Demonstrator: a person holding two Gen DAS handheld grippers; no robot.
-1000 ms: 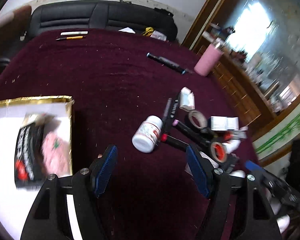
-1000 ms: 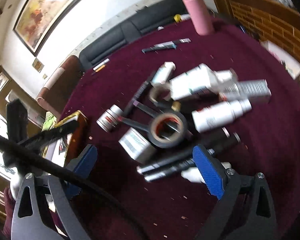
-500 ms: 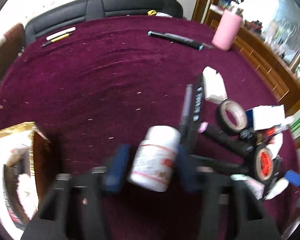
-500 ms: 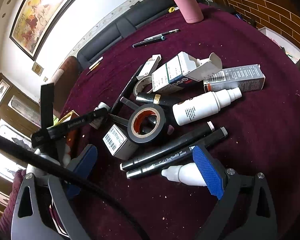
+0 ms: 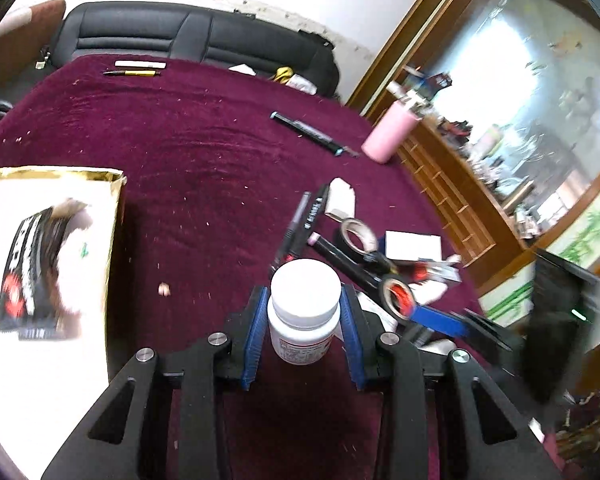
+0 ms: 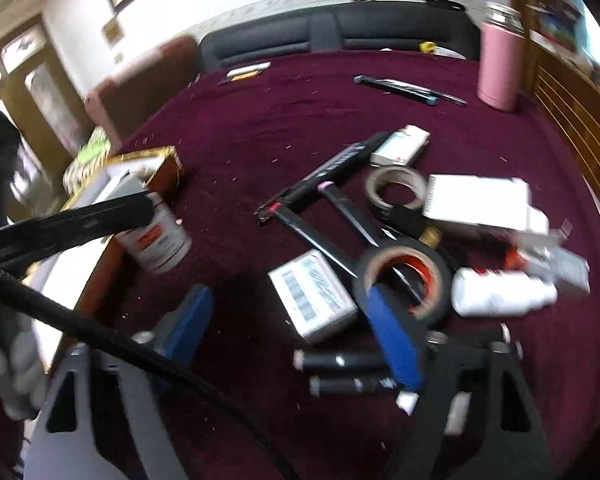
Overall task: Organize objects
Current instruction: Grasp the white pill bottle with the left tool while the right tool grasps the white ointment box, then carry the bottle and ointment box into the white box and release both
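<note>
Gold-rimmed box (image 5: 114, 208) at 9 o'clock in left wrist view: rigid card, white inside, one black glossy packet (image 5: 28, 268) lying flat in it. Probably the drop target, given its open top faces up.

Left gripper (image 5: 305, 320) at 6 o'clock, clamped on white pill bottle (image 5: 303, 312): blue ribbed pads (image 5: 256, 332) pinching the smooth plastic body below the cap, cap toward camera. Bottle looks raised off the maroon cloth (image 5: 204, 152), close to box's right wall per right wrist view (image 6: 156, 236). Grip on the straight-sided body makes sense; round, slick, would roll if pinched at the cap.

Clutter from 1 to 3 o'clock: black markers (image 5: 304, 224), paper tape roll (image 5: 356, 234), black tape roll (image 5: 396, 296), small cartons (image 5: 412, 244). Mixed cylinders and boxes, overlapping, on napped fabric.

Right gripper (image 6: 296, 332) released, jaws wide apart, poised over grey carton (image 6: 312, 294) and black tape (image 6: 404, 280) at 6 o'clock in right wrist view. Holding nothing. Frame blurred; likely next pick, can't confirm which.
</note>
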